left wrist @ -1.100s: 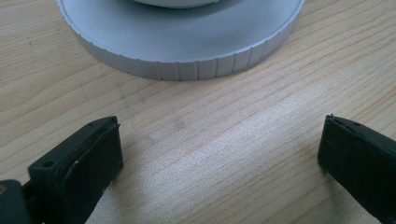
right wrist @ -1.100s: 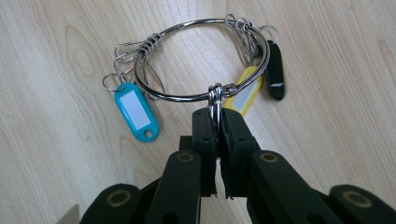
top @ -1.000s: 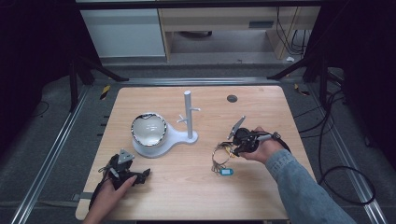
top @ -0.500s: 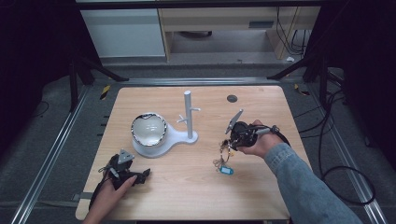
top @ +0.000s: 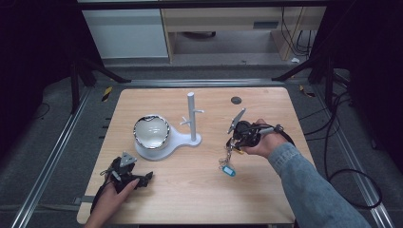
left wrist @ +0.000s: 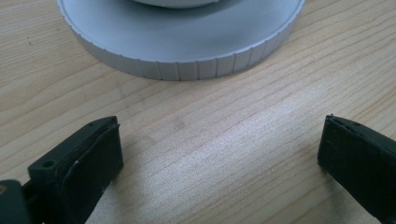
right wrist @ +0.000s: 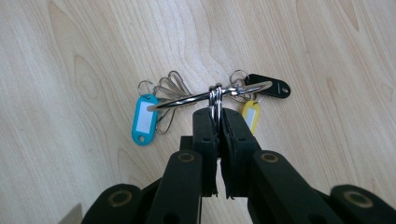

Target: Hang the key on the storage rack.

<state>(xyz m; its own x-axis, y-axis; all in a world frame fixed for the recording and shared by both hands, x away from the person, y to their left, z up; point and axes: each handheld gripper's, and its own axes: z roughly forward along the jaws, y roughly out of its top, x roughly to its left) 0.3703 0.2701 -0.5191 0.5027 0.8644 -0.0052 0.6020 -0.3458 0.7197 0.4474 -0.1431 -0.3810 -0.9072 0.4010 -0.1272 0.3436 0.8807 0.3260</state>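
My right gripper (top: 236,140) (right wrist: 217,113) is shut on a bunch of key rings (right wrist: 212,95) and holds it above the wooden table (top: 266,190), at the right of the middle. From the rings hang a blue tag (right wrist: 144,119) (top: 229,170), a yellow tag (right wrist: 251,116) and a black tag (right wrist: 268,87). A white stand with a peg post (top: 192,115) and a round base holding a bowl (top: 151,131) stands left of the middle. My left gripper (top: 142,179) (left wrist: 219,154) rests open near the front left, its jaws wide apart before the stand's grey round base (left wrist: 187,44).
A small dark disc (top: 236,100) lies near the table's far edge. Dark metal rails and cables run along both sides of the table. A white cabinet stands beyond the far edge.
My right gripper has risen with the key bunch, and the tags now hang off the table. The left gripper has kept still.
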